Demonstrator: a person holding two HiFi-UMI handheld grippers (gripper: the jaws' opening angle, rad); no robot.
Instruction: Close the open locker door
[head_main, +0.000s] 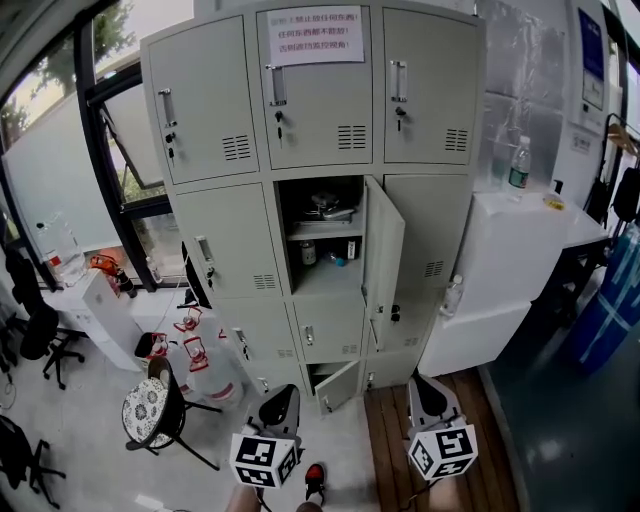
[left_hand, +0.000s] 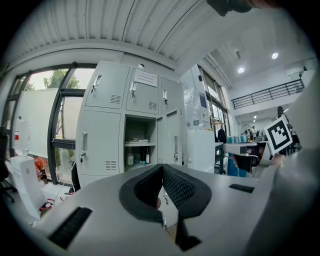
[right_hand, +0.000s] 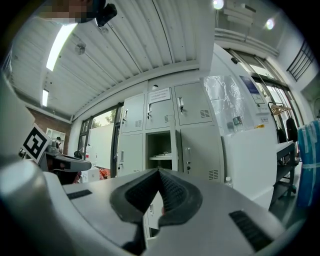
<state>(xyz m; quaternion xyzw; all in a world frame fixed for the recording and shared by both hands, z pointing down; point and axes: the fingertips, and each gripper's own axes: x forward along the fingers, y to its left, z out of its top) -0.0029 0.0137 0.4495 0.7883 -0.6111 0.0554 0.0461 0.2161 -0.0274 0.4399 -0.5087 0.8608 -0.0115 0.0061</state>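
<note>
The left gripper (head_main: 281, 402) and right gripper (head_main: 432, 392) are facing the locker (head_main: 205, 110), jaws together and empty, seemingly to push its middle door (head_main: 384, 258), which is hanging open well ahead.

We see the grey metal locker (head_main: 218, 100) filling the upper middle of the head view, with three columns of doors. The open locker door (head_main: 384, 262) belongs to the centre compartment (head_main: 325, 278) of the second row. Hinged on its right edge, it stands swung out toward us, roughly square to the cabinet front, with its pale inner face showing. The compartment is dark inside, with a shelf (head_main: 322, 231) across it. Lower, just below frame centre, a small bottom door (head_main: 337, 385) also hangs ajar.
</note>
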